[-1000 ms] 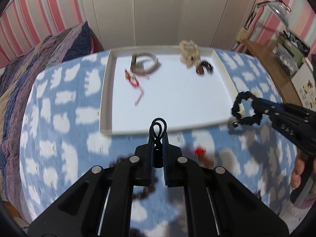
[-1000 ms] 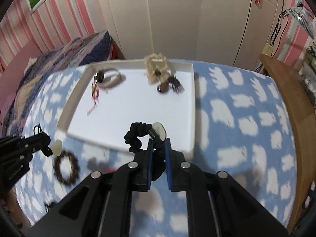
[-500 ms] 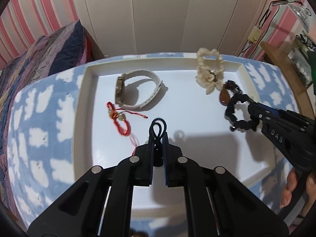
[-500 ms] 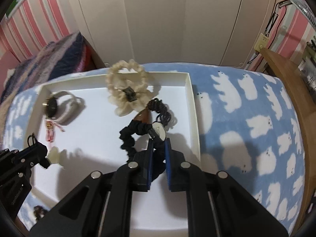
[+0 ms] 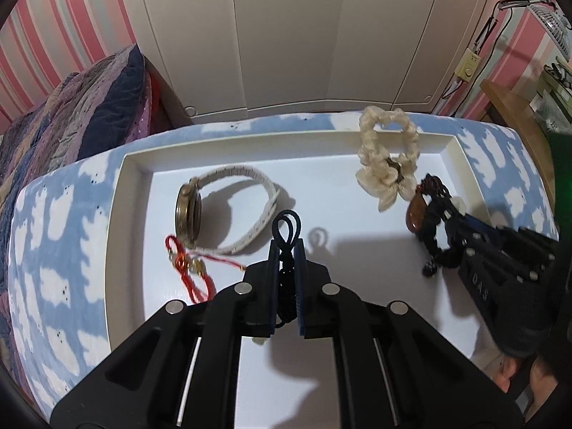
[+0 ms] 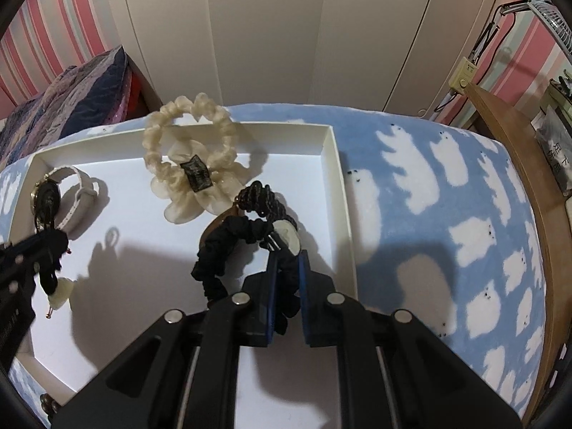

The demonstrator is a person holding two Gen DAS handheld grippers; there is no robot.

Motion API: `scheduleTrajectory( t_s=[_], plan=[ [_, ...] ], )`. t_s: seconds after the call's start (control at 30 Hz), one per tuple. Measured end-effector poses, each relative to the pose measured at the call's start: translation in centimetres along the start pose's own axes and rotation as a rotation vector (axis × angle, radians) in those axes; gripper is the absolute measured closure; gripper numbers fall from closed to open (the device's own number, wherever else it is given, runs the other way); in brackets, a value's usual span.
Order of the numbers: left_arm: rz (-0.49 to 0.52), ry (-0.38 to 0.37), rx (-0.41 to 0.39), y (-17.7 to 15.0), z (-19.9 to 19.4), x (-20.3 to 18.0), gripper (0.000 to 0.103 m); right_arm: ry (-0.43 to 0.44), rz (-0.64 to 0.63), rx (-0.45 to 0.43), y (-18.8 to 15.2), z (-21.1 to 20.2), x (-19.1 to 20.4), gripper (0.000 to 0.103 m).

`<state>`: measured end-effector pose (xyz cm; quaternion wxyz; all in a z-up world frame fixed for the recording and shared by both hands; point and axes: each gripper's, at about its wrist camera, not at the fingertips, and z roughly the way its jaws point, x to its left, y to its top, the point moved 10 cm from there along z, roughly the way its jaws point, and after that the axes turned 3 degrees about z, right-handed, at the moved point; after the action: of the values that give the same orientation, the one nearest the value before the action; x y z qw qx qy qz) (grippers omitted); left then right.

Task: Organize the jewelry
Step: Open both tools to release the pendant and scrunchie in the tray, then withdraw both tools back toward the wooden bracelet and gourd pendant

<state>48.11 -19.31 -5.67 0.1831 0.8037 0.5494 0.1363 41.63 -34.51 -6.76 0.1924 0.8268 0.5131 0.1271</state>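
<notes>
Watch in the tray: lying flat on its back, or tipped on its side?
On its side. The watch stands on the edge of its case in the tray, dial facing sideways, strap looped out beside it.

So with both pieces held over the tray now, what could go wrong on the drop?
1. The black scrunchie in the right gripper hangs right over the brown pendant and cream scrunchie; released here, it may land on them and tangle.
2. The dark cord is pinched deep between the left gripper fingers and might snag on release.
</notes>
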Motion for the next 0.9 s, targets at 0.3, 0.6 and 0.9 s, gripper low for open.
scheduleTrajectory(
  t_s=[0.3,0.6,0.9],
  plan=[
    [-0.004,0.015,0.018,1.4,1.8,0.8,0.097,-0.001,-0.007,-0.008,-0.1,0.4,0.1,0.089],
    [-0.012,0.012,0.018,0.5,1.2,1.4,0.096,0.014,-0.014,0.003,-0.2,0.3,0.7,0.077],
    [-0.002,0.009,-0.027,-0.7,-2.8,2.6,0.052,0.067,-0.010,-0.047,0.5,-3.2,1.1,0.050]
  ],
)
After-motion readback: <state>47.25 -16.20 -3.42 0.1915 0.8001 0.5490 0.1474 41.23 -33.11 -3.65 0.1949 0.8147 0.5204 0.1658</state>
